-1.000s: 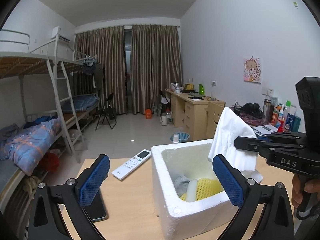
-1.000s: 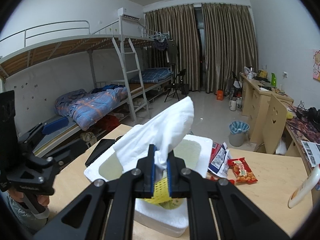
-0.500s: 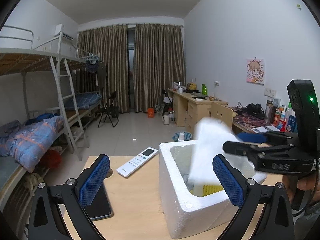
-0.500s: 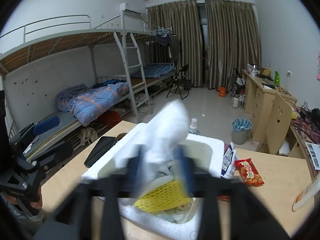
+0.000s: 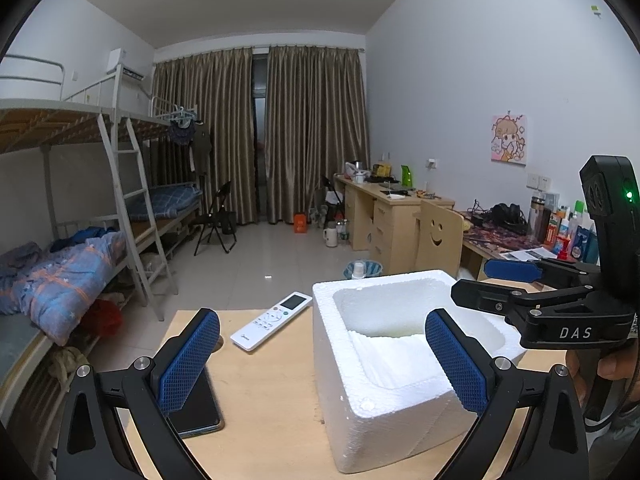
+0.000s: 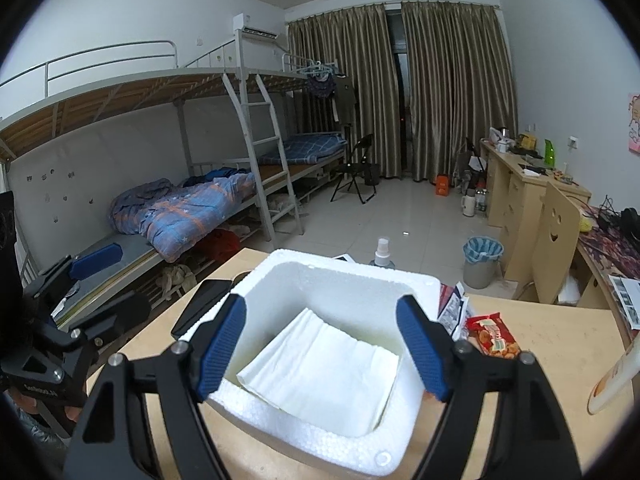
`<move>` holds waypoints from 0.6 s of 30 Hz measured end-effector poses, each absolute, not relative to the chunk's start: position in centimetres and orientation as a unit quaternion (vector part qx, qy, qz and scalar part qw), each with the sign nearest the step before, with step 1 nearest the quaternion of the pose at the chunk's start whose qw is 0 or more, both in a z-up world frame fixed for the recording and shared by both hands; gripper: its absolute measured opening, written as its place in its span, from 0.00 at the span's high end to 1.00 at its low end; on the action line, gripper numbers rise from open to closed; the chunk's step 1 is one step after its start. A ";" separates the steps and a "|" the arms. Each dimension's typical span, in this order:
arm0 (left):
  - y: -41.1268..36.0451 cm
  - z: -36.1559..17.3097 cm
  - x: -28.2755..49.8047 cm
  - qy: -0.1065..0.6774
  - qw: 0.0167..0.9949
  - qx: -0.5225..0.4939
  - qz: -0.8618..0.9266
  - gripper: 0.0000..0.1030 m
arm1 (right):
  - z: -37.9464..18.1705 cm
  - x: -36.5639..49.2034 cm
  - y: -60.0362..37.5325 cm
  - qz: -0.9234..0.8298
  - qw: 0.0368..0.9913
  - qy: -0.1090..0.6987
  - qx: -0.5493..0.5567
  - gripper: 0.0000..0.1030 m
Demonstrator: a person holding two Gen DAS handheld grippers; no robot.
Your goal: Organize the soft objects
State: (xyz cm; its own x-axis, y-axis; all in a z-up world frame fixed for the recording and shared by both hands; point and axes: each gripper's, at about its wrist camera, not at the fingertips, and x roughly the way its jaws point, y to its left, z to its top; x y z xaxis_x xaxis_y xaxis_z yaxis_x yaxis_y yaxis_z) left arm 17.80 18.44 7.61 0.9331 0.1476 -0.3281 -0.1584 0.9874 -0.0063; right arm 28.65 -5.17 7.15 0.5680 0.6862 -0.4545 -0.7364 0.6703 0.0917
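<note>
A white foam box [image 5: 384, 404] [image 6: 360, 284] stands on the wooden table. Inside it lies a white folded tissue [image 6: 320, 368] [image 5: 394, 360], covering what is below. My right gripper [image 6: 322, 350] hovers over the box with its jaws opening wide and nothing between the blue pads; the left wrist view has it at the right [image 5: 476, 284] over the box's far rim. My left gripper [image 5: 320, 364] is open and holds nothing, its right pad close to the box's near side; the right wrist view catches it at the left edge [image 6: 92, 276].
A white remote [image 5: 272, 320] and a dark phone [image 5: 196, 412] lie on the table left of the box. Snack packets [image 6: 492, 336] lie right of it, a spray bottle [image 6: 382, 252] behind it. A hand [image 5: 600, 372] holds the right gripper's grip.
The right gripper has gone from shut on the tissue to open. The tissue dropped from above the box and now lies flat inside it, over the yellow mesh.
</note>
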 end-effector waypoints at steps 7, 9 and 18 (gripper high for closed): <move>17.3 8.1 16.9 0.162 0.983 -0.012 0.081 0.00 | 7.7 27.8 -6.7 0.396 0.889 0.226 -0.045 0.21; 16.8 8.3 16.6 0.162 0.984 -0.010 0.080 0.00 | 7.8 27.4 -7.2 0.394 0.890 0.224 -0.042 0.20; 14.8 9.2 14.5 0.155 0.985 -0.005 0.074 0.00 | 8.7 25.0 -9.3 0.385 0.899 0.206 -0.034 0.00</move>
